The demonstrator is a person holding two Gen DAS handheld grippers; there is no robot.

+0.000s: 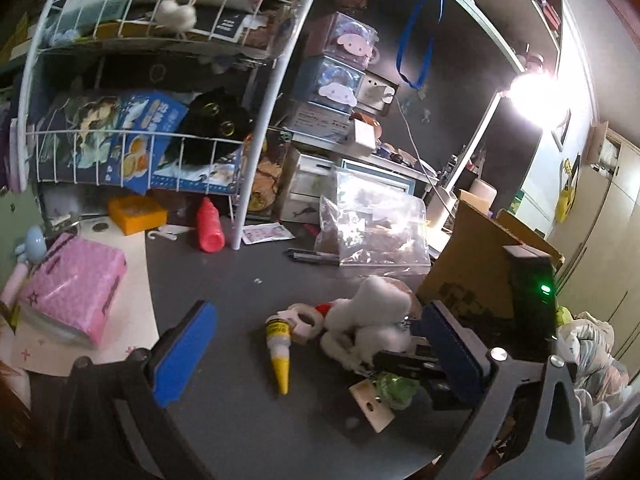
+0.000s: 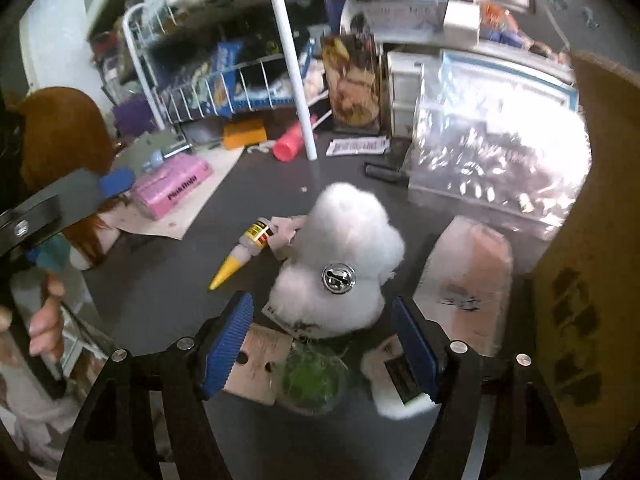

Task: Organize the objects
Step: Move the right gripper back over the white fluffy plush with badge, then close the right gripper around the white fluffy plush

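A white fluffy plush toy (image 2: 344, 256) with a silver bell lies on the dark desk, with a green item in a clear wrap (image 2: 316, 380) and a card tag in front of it. My right gripper (image 2: 324, 344) is open, its blue pads either side of the plush's near end. The plush (image 1: 372, 320) also shows in the left wrist view. A glue tube with a yellow tip (image 1: 279, 350) lies left of it; it also shows in the right wrist view (image 2: 244, 252). My left gripper (image 1: 316, 356) is open and empty above the desk.
A white wire rack (image 1: 256, 140) full of boxes stands at the back. A pink tissue pack (image 1: 76, 284), a red bottle (image 1: 210, 226), an orange box (image 1: 136, 214) and a clear bag (image 1: 372, 228) lie on the desk. A cardboard box (image 1: 480, 260) stands at right.
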